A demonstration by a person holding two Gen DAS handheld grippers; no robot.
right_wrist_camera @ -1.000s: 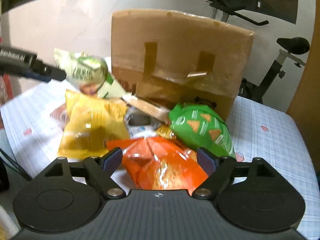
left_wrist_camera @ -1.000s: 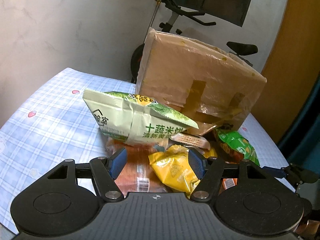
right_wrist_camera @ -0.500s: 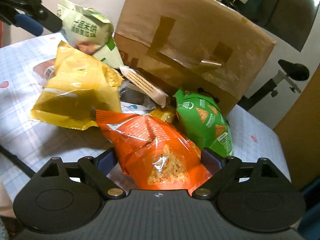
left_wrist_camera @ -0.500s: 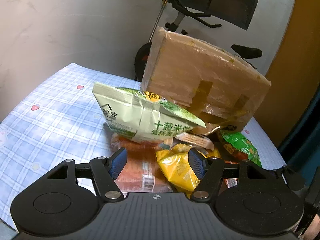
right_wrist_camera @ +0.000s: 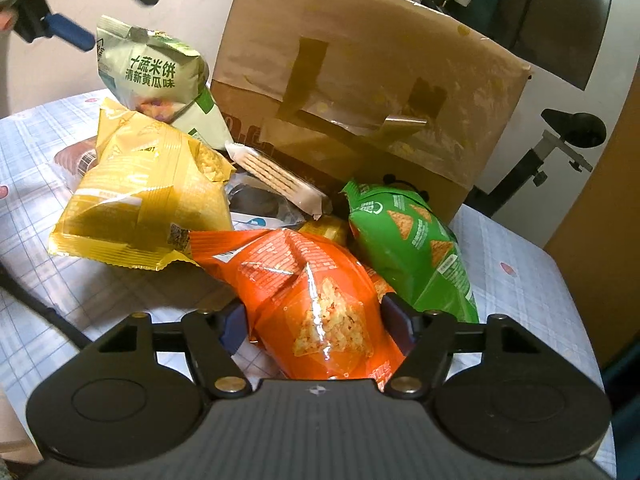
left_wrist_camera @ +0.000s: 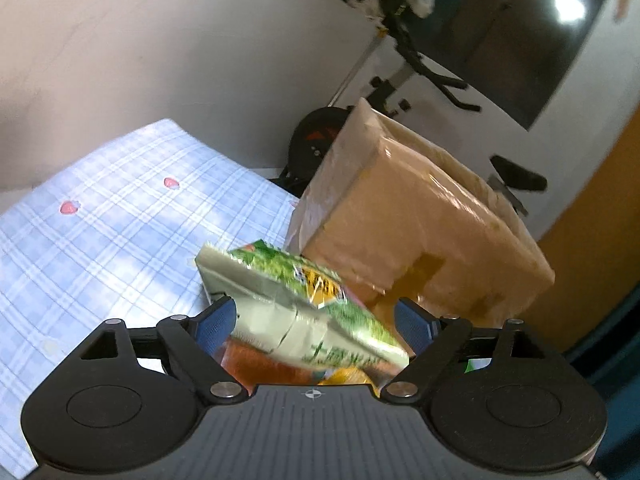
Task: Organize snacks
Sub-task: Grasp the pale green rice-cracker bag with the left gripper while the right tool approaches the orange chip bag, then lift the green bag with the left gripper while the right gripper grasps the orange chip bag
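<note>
A pale green rice-cracker bag lies tilted on the snack pile, between the blue pads of my left gripper. Those jaws are opening, and the right pad stands clear of the bag. In the right wrist view the same gripper hovers at that bag's top corner. My right gripper is closing on an orange chip bag, with both pads against its sides. A yellow bag, a green chip bag and a wafer pack lie around it.
A taped cardboard box stands right behind the pile, also seen from the left wrist as the cardboard box. The blue checked tablecloth stretches to the left. An exercise bike and a white wall stand beyond the table.
My left gripper moved in over the rice-cracker bag, rolled, and its jaws widened. My right gripper sank onto the orange chip bag and its jaws narrowed around it.
</note>
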